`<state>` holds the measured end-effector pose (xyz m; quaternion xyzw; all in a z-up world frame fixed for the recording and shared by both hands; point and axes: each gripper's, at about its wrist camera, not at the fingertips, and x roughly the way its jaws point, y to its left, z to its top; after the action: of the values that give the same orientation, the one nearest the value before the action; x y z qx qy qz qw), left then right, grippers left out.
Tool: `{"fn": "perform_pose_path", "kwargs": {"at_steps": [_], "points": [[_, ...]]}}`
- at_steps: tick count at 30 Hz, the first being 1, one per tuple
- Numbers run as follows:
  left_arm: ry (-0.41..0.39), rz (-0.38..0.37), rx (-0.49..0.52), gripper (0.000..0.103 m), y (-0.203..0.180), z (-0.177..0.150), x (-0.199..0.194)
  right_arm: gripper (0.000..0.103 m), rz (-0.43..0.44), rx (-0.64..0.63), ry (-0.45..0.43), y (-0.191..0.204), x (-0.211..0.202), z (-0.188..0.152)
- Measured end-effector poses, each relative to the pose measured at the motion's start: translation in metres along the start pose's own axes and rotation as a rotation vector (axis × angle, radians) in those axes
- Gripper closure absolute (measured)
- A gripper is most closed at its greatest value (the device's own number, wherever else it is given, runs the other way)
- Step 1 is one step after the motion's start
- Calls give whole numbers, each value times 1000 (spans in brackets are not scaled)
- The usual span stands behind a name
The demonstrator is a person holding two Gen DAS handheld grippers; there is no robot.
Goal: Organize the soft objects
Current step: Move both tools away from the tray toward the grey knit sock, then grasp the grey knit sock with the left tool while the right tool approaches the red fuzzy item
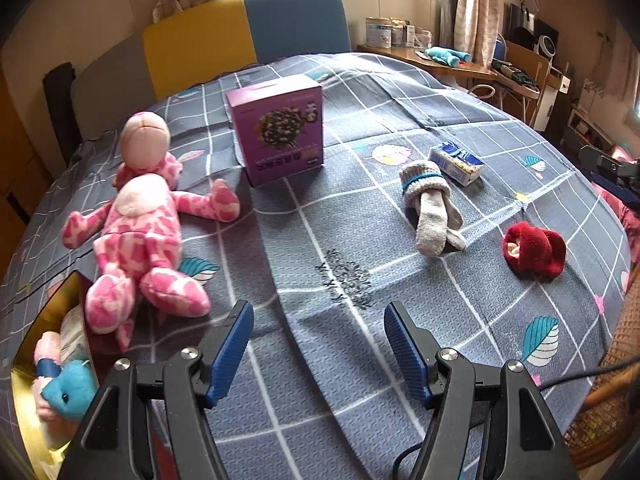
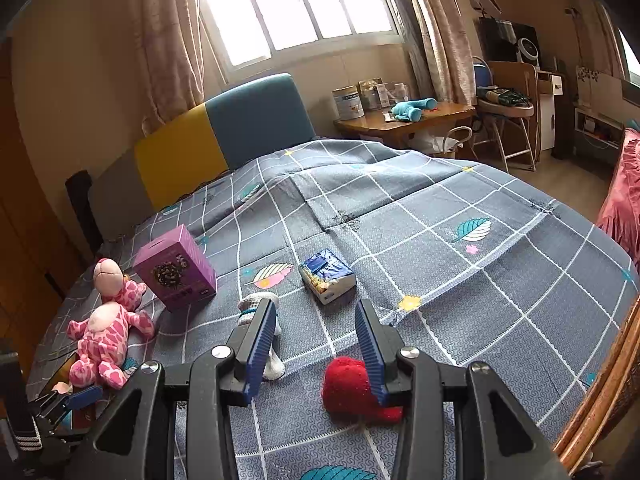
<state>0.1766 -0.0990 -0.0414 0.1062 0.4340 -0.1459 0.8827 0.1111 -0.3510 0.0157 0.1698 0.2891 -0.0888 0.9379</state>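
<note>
window (image 2: 296,4): far ahead, barred, bright daylight | curtains (image 2: 168,40): pale patterned, on both sides of it | headboard (image 2: 224,136): ahead-left, grey, yellow and teal panels | bedspread (image 2: 460,240): below and ahead, grey with white grid and leaf prints | wooden desk (image 2: 404,120): ahead-right by the wall | walls (image 2: 80,92): beige

The pink spotted plush toy (image 1: 136,236) looks soft and fuzzy. The round red fluffy cloth bundle (image 1: 534,250) is fuzzy too. The purple cardboard box (image 1: 278,132) looks smooth. The grey checked bedsheet (image 1: 420,120) is matt woven cloth.
</note>
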Motion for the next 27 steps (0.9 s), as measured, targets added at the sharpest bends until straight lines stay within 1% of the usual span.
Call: {"fn": "perform_pose_path", "kwargs": {"at_steps": [6, 8, 12, 15, 17, 20, 23, 27], "points": [[39, -85, 4, 34, -17, 22, 24, 62, 5, 69, -13, -12, -3, 2], [57, -128, -10, 34, -23, 33, 35, 62, 16, 103, -19, -18, -5, 2], [79, -176, -21, 34, -40, 55, 56, 62, 40, 174, -27, -31, -7, 3], [78, -191, -10, 34, -57, 71, 69, 61, 69, 242, -39, -42, -9, 2], [79, -203, -12, 29, -66, 82, 78, 60, 82, 300, -49, -52, -10, 2], [84, -215, -26, 27, -74, 93, 91, 57, 97, 388, -57, -67, -8, 0], [104, -222, -36, 27, -79, 98, 105, 56, 112, 448, -52, -77, -6, -2], [132, -216, -47, 27, -85, 98, 123, 55, 123, 474, -43, -81, -3, -3]]}}
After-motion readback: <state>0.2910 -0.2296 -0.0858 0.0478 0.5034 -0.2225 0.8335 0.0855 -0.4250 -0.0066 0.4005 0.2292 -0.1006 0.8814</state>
